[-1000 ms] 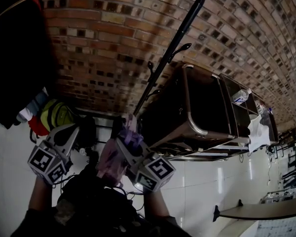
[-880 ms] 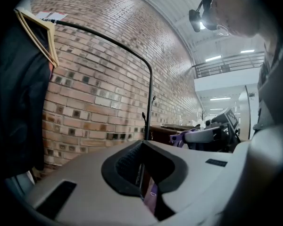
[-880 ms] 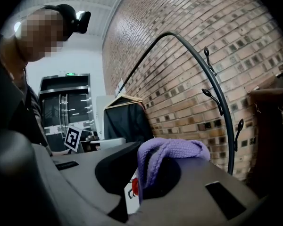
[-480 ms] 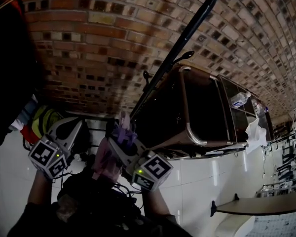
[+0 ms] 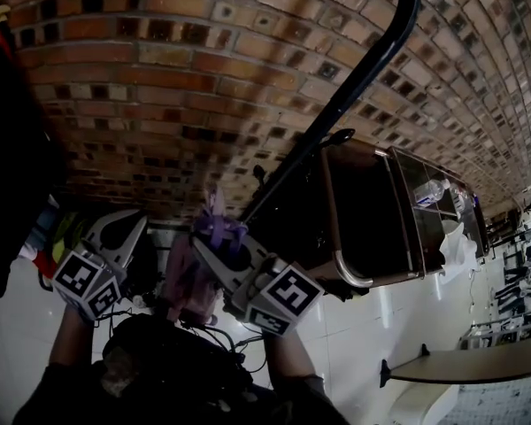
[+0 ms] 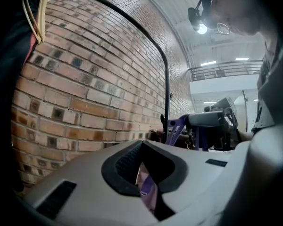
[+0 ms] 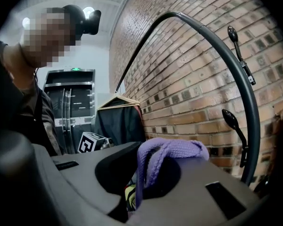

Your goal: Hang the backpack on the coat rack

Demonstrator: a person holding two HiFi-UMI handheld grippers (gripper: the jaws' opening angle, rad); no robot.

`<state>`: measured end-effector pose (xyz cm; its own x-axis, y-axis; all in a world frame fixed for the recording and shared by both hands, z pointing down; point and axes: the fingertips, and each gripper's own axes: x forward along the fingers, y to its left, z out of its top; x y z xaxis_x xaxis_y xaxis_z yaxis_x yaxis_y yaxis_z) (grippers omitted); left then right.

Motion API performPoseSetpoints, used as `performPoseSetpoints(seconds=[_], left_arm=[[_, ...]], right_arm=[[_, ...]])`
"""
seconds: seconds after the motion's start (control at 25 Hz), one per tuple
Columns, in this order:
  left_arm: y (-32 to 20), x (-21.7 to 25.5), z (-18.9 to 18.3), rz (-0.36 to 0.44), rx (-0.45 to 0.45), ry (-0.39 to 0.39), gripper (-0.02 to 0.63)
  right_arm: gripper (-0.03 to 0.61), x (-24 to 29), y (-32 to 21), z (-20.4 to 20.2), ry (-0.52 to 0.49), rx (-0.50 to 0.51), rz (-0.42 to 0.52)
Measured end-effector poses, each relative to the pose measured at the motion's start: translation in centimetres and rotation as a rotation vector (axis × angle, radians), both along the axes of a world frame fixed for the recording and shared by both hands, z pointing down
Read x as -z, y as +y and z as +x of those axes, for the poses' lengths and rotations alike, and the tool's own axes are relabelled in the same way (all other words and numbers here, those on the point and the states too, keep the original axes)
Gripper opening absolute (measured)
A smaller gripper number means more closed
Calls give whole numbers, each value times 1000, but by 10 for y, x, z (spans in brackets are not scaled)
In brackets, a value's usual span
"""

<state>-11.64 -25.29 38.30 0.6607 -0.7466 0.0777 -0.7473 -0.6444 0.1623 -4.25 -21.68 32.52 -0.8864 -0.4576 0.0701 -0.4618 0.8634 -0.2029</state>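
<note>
Purple backpack loop is clamped in the right gripper. The left gripper pinches a strap, near the coat rack.

— How many grippers?
— Two: the left gripper at the lower left of the head view and the right gripper just beside it. Each has one marker cube, so two: the left cube and the right cube.
— Backpacks?
— One backpack, pink. Two purple straps show, one in each pair of jaws: the left strap and the right strap.
— Racks?
— One rack, running to the upper right. In the right gripper view it shows two hooks: the upper hook and the lower hook.
— The rest?
— One hanger, one dark garment, one cabinet, one bottle.
</note>
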Motion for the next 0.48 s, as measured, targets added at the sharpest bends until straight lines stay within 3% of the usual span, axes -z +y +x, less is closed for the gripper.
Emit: performPoseSetpoints(seconds=[0.48], left_arm=[[-79,19,10,45,-92,-6,38]], right_arm=[[0,30,-74,-2,-11,-48,67]])
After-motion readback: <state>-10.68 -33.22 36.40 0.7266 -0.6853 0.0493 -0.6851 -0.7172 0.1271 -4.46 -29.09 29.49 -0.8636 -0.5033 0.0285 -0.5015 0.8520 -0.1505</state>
